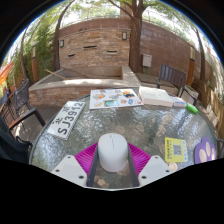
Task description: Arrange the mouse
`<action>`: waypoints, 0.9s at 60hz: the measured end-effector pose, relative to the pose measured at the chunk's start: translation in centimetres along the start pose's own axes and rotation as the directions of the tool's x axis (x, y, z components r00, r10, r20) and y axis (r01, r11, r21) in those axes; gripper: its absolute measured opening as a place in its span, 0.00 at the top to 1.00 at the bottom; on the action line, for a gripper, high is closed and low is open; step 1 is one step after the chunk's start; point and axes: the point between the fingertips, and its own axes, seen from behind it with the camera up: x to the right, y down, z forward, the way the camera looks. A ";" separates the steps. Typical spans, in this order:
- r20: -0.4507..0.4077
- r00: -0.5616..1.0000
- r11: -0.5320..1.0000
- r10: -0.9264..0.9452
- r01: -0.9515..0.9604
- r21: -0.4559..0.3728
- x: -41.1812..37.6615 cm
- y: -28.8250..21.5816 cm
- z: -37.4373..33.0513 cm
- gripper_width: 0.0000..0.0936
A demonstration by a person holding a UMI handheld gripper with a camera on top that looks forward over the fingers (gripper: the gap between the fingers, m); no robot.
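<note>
Mouse (113, 152), white, was held between the pink pads (88, 157) of the gripper (113, 160), clamped from both sides, its long axis pointing far along the fingers, above the glass table (150, 125).

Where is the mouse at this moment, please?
In the gripper view, the white mouse sits between the gripper fingers on the glass table, left of a small yellow card.
</note>
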 end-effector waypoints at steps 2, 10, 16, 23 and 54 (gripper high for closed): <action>0.001 1.000 1.000 -0.011 0.011 0.002 0.2 0.1 -0.8 0.47; 0.014 0.999 0.999 -0.047 0.047 -0.004 0.0 0.2 -1.1 0.58; 0.045 0.999 1.000 -0.021 0.021 -0.005 -0.5 -0.4 -1.7 0.62; 0.104 0.994 0.993 -0.036 0.024 0.116 -1.2 -6.3 -6.9 0.64; -0.087 0.988 0.989 0.126 -0.118 0.085 34.2 0.5 -16.2 0.64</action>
